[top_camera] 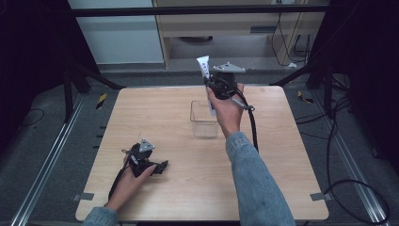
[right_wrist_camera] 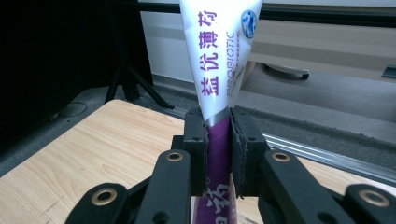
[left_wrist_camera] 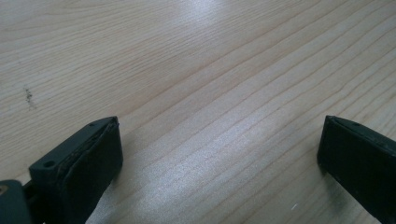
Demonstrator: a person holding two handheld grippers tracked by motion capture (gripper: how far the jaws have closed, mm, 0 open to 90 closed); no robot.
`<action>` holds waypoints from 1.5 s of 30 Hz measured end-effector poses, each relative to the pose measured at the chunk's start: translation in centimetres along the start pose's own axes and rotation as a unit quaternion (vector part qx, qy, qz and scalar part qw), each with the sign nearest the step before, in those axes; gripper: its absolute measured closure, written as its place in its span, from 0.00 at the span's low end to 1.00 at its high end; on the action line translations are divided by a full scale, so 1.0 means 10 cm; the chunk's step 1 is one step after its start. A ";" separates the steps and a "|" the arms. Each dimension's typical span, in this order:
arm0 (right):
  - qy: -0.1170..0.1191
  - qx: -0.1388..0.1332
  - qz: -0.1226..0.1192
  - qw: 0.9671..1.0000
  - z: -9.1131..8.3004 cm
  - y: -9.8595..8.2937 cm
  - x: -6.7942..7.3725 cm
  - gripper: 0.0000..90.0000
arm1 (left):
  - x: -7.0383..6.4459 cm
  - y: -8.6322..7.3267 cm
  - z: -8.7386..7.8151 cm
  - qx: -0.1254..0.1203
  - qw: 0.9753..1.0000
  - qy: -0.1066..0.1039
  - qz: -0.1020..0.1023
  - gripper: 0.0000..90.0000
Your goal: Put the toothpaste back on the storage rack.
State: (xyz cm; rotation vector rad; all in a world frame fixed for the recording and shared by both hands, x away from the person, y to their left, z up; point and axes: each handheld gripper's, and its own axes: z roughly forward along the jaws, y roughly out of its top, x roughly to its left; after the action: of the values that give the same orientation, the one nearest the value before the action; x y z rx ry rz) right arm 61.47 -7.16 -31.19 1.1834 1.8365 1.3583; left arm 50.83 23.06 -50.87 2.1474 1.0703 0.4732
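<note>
The toothpaste tube [right_wrist_camera: 219, 70] is clamped at its purple midsection by the right gripper [right_wrist_camera: 218, 154], jaws closed flat against both faces; the white crimped end stands above the jaws, the lower end hangs below them. In the high view the right gripper [top_camera: 221, 84] is held raised, and the clear plastic box [top_camera: 204, 119] sits on the worktop [top_camera: 155, 113] below and just in front of it.

Step judged in hand: lowering the tube into the box.

- The tube's lower end is best centred over the box opening before descent; the box is light and clear, so a rim strike would likely push it aside.
- Descent is best kept vertical and slow, with the grip held until the tube's lower end rests on the box floor.
- Jaws are to be opened only slightly, then lifted straight up so the tube is not dragged out.

The left gripper [top_camera: 149, 165] rests low over bare worktop, jaws wide apart, nothing between them. It could be brought up to steady the box wall if needed.
</note>
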 end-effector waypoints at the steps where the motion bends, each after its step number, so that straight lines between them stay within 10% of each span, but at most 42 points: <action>1: -0.001 -0.001 -0.002 1.000 0.01 0.00 0.00 0.87 | 0.00 0.00 0.00 0.000 1.000 0.000 0.000 0.00; 45: -0.008 0.015 -0.022 1.000 0.35 -0.35 0.10 0.87 | 0.00 0.00 0.00 0.000 1.000 0.000 -0.001 0.00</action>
State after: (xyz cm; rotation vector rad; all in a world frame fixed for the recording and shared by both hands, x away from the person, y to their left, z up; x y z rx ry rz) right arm 62.79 -5.05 -35.61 1.1582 1.8679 1.2975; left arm 50.82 23.05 -50.88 2.1462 1.0721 0.4717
